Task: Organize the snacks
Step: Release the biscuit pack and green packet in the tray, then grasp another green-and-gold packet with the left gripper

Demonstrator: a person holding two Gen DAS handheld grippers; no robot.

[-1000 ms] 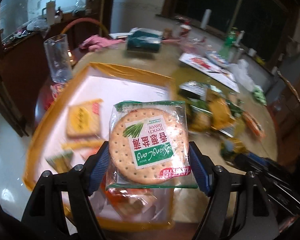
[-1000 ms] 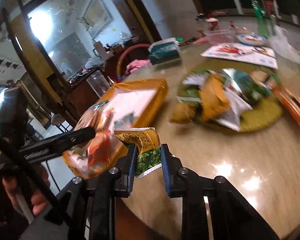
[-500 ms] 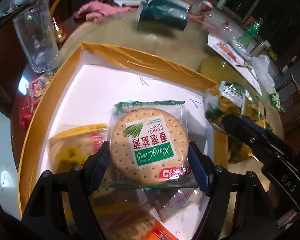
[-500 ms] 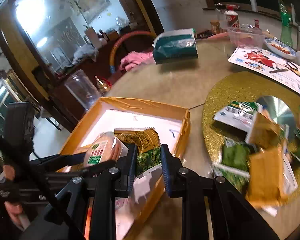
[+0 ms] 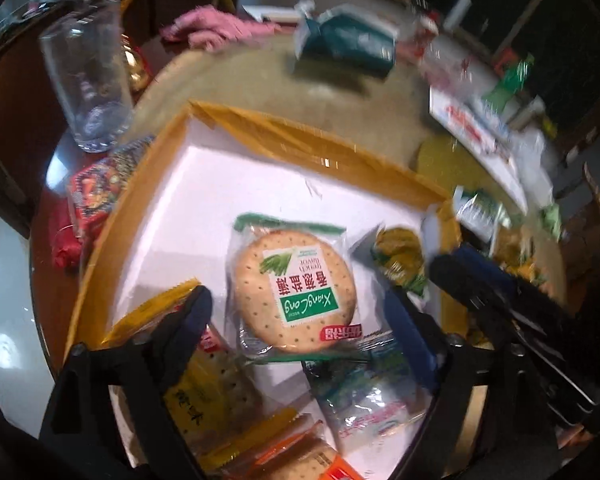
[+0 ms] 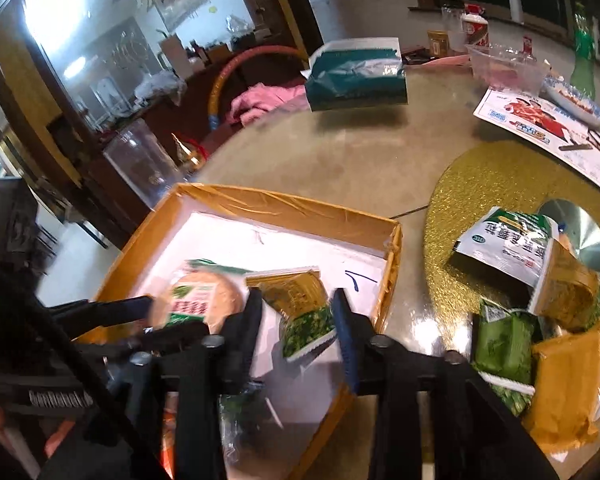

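Yellow-walled box [image 5: 288,132] (white floor) now holds the round cracker pack [image 5: 294,292], released from the left gripper [image 5: 300,312], whose jaws have just been opening. The right gripper [image 6: 296,320] has likewise just been opening, its green-gold packet [image 6: 300,312] dropped beside the cracker. The box sits on a glossy round table [image 6: 340,160] in a dim room.

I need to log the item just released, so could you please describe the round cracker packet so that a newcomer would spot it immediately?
Find the yellow-walled box with the white floor on the round table. The round cracker packet lies near its middle, between the left gripper's open fingers. It alone is a clear wrapper showing one big round biscuit with a green label.
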